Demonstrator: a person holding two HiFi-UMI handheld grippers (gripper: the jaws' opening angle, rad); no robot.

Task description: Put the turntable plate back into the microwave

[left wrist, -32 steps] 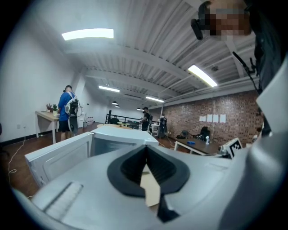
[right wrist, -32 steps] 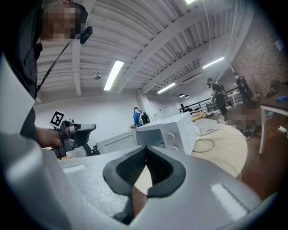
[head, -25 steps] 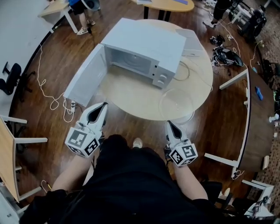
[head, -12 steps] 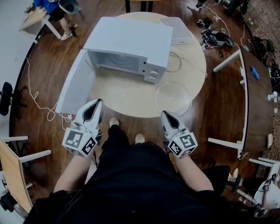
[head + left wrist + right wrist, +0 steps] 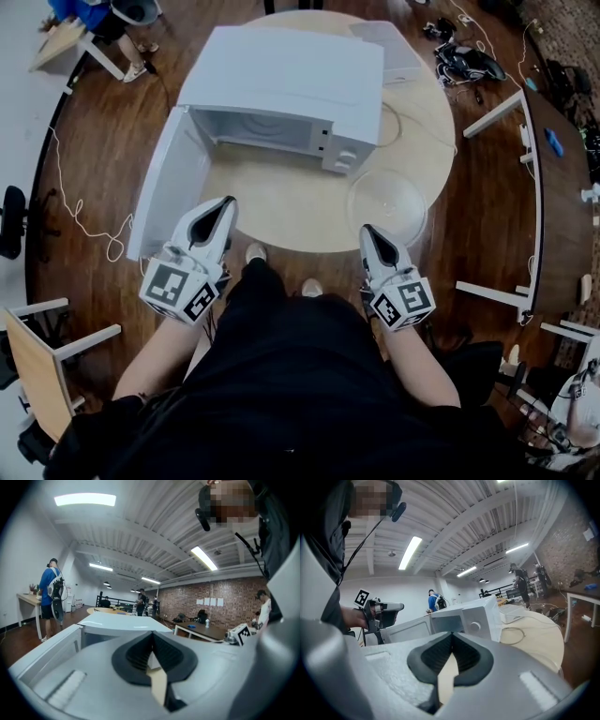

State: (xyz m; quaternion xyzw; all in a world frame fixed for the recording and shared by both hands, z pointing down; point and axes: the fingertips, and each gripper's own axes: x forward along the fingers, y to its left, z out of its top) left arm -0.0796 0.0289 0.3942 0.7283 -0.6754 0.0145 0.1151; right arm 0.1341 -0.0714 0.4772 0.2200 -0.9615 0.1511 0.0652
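The glass turntable plate (image 5: 387, 200) lies flat on the round table (image 5: 272, 208), near the front right corner of the microwave (image 5: 291, 80) — outside the oven; the microwave's door (image 5: 173, 187) stands swung wide to the left; the left gripper (image 5: 223, 208) and right gripper (image 5: 372, 234) hover at the table's near edge — each with jaws pressed together, nothing between them
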